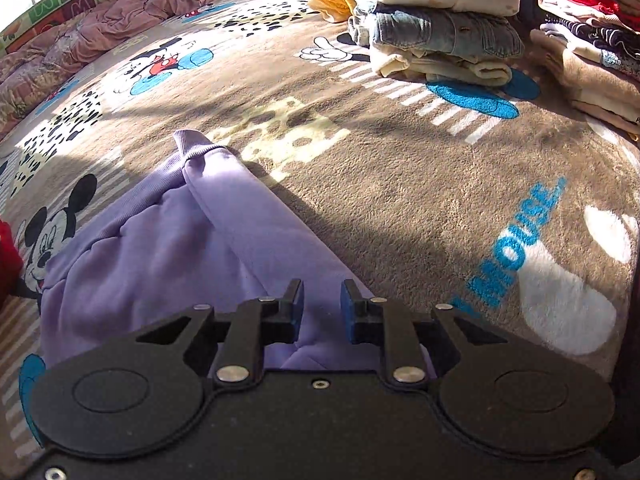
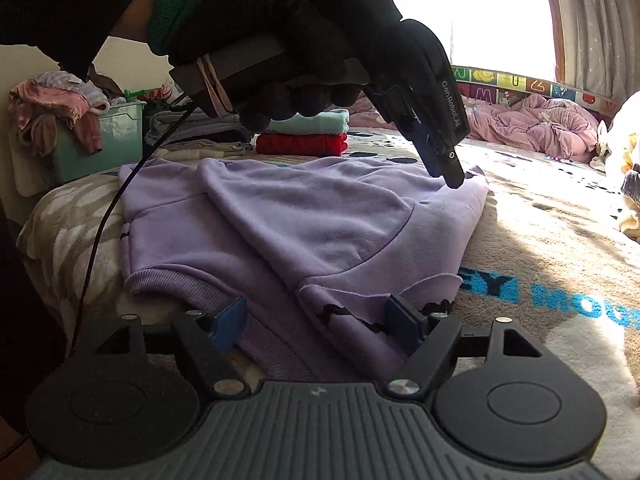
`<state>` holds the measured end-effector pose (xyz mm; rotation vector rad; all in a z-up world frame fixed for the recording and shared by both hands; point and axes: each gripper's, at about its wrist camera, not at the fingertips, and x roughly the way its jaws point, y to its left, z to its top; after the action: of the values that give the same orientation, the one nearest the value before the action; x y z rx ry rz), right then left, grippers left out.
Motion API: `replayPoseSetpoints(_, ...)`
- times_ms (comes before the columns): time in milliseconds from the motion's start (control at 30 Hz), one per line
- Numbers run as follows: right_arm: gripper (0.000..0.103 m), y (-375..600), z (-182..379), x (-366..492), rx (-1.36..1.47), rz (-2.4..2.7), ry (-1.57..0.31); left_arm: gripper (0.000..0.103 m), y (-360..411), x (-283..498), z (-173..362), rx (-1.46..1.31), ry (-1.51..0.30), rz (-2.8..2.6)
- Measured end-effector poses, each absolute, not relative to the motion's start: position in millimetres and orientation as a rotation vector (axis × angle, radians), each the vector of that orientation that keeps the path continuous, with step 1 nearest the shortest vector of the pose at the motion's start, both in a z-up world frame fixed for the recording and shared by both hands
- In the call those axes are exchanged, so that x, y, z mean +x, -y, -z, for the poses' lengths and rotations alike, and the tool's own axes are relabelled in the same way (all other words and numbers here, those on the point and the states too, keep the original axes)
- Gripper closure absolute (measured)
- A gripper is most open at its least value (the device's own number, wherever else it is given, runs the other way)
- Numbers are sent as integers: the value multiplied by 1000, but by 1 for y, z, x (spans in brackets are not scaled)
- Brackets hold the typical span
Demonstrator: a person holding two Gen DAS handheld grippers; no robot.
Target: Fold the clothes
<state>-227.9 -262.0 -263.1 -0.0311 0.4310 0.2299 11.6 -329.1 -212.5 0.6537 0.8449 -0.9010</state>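
Two claws work over one lilac sweatshirt spread on a cartoon-print blanket.

Left wrist view: the left claw points steeply down, its blue-padded fingers parted by a narrow gap with nothing pinched between them (released, though barely). The sweatshirt lies under and ahead-left of the tips, one sleeve folded diagonally across the body, its ribbed cuff at the far end. Ahead and to the right of the claw, well apart, sit stacks of folded clothes, a denim piece among them. A rumpled pink quilt lies far ahead-left along the bed's edge.

Right wrist view: the right claw stands wide, released, its pads either side of the sweatshirt's near hem, where black bow trims show; whether the pads touch the cloth cannot be told. Beyond it a black-gloved hand holds the left claw tilted down, tips at the garment's far right corner. Farther ahead rest a folded red garment with a pale turquoise one on top, and ahead-left a green bin draped with clothes.
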Motion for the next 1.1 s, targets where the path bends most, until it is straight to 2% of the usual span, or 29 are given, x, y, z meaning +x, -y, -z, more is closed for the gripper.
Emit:
replayPoseSetpoints(167,22,263,266,-228,-38,-260,-445,83,341,29,203,666,-912,934)
replayPoseSetpoints(333,21,263,266,-232,-32,-271,-440,83,341,62,168,506,-814,874)
replayPoseSetpoints(467,21,263,265,-234,-34,-274,-440,83,355,89,191,478,-844,824)
replayPoseSetpoints(500,20,263,265,-234,-35,-275,-440,84,361,95,205,522,-895,800)
replayPoseSetpoints(567,20,263,265,-235,-36,-276,-440,83,368,98,217,588,-884,815)
replayPoseSetpoints(767,20,263,265,-237,-40,-281,-439,83,373,140,174,399,-776,770)
replayPoseSetpoints(1100,17,263,264,-234,-29,-297,-461,85,388,197,228,194,-906,734)
